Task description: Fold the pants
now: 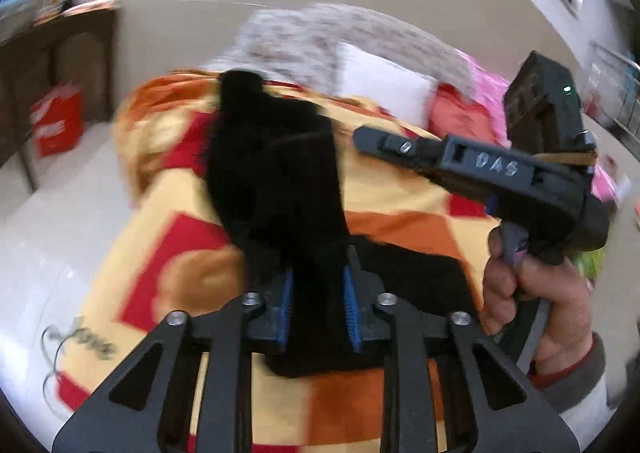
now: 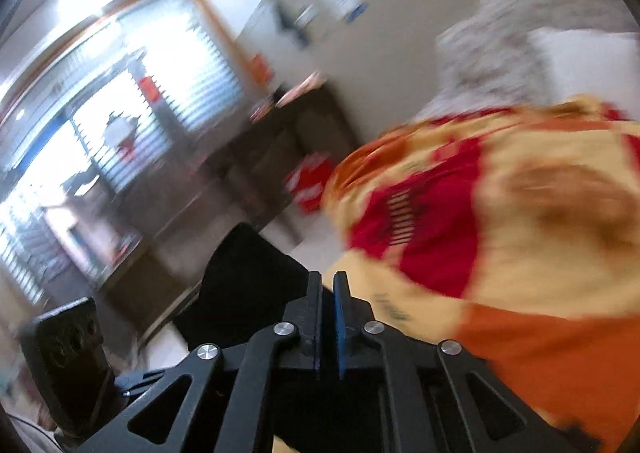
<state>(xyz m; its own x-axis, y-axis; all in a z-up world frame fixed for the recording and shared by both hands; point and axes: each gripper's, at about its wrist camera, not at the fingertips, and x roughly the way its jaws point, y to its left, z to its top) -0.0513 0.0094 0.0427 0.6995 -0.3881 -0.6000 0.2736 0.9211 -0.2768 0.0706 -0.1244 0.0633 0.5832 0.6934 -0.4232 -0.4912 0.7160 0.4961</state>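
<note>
Black pants (image 1: 280,173) lie lengthwise on a bed with a yellow, red and orange patterned blanket (image 1: 180,253). My left gripper (image 1: 318,305) is shut on the near end of the pants, with black cloth between its blue pads. My right gripper (image 1: 360,143) shows at the right of the left wrist view, held by a hand just right of the pants. In the right wrist view my right gripper (image 2: 327,309) has its jaws nearly together, with black cloth (image 2: 248,285) lying against them at the left. The view is blurred.
A white pillow (image 1: 380,89), a grey patterned cover (image 1: 320,33) and pink bedding (image 1: 488,89) lie at the bed's far end. A dark wooden cabinet (image 1: 60,65) and a red bag (image 1: 58,121) stand left of the bed. White floor (image 1: 48,221) runs along the left.
</note>
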